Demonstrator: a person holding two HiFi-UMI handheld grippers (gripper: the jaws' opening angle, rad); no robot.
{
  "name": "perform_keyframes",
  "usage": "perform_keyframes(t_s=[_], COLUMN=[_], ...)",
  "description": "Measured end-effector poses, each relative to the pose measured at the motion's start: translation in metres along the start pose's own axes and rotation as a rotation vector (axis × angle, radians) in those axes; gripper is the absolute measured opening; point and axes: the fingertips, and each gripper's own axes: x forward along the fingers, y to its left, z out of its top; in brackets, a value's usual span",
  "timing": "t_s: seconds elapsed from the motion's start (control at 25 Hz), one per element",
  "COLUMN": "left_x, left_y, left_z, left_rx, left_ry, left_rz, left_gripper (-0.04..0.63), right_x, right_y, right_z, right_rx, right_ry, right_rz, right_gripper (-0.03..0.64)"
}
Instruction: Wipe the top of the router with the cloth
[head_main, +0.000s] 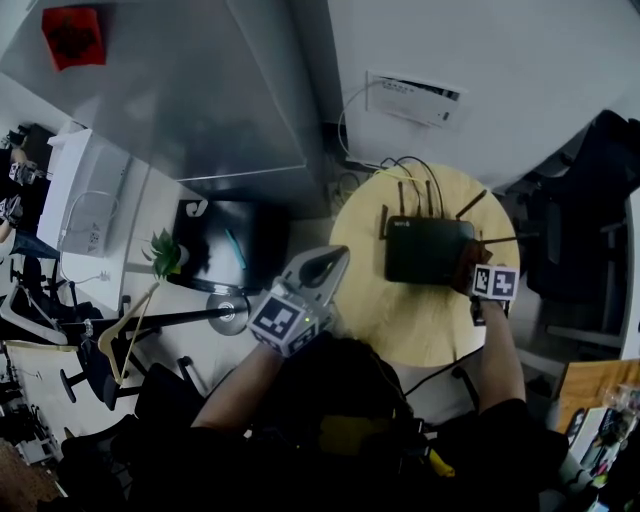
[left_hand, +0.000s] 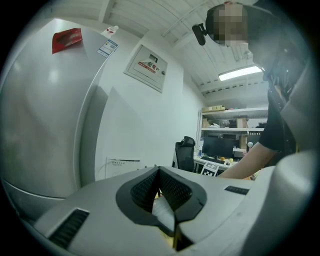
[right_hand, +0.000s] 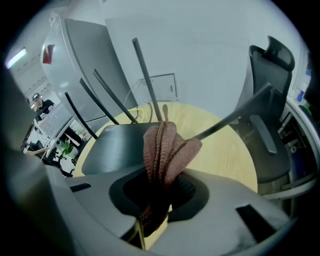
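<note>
At the tips of the right hand-held gripper (right_hand: 162, 172) a brownish-red ribbed cloth (right_hand: 162, 142) is clamped between the two jaws. The cloth is folded in several layers and stands out forward from the jaws. Just ahead of this hand-held gripper and a little to its left lies the black router (right_hand: 112, 147), flat on the round wooden worktop (right_hand: 222, 150). The cloth is at the router's near right edge; whether it touches the top surface, I cannot tell. Several thin black antennas (right_hand: 146, 75) rise from the far side of the router, and one more slants up at the right of the cloth. Behind the worktop, to the right of the hand-held gripper, is a grey office chair (right_hand: 270, 95).

From the head view, the right hand-held gripper (head_main: 468, 268) rests at the right side of the router (head_main: 425, 248), with the cloth (head_main: 462, 262) between them. Dark cables (head_main: 415, 168) run over the far rim of the worktop (head_main: 420, 320).

The left hand-held gripper (head_main: 335, 258) hangs in the air just beside the left rim of the worktop, well apart from the router. Its jaws (left_hand: 159, 172) are pressed together at the tips and hold nothing. Ahead of it are a white wall and a large grey refrigerator (left_hand: 50, 110) with a red sticker (left_hand: 66, 39).
</note>
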Motion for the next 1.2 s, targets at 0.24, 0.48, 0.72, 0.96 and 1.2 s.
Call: perform_keyframes(t_s=[0.24,0.48,0.72,0.96,1.2], left_x=[-0.011,-0.022,-0.025,-0.029,-0.035], left_y=[0.006,0.014,0.018,0.030,0.044], left_z=[-0.003,-0.006,-0.006,0.009,0.013], left_rx=[-0.007,-0.005,-0.057,-0.093,-0.144], left_ry=[0.004,0.005,-0.011,-0.086,-0.133], left_rz=[0.020,0.040,0.044,0.038,0.052], left_gripper=[-0.002,-0.002,-0.002,-0.002,-0.002], right_x=[-0.005,-0.011,-0.019,-0.039,-0.043], right_y=[-0.013,-0.034,-0.049,-0.024,0.051], right_z=[-0.002,-0.008,-0.024,-0.016,0.008], right_rx=[0.027,0.095,0.087,0.078,-0.038], right_ry=[-0.015,-0.041,0.054,0.028,-0.056], right_rz=[-0.036,-0.105,-0.277,-0.224,-0.061], right_gripper=[0.071,0.071,0.069,0.069,0.069])
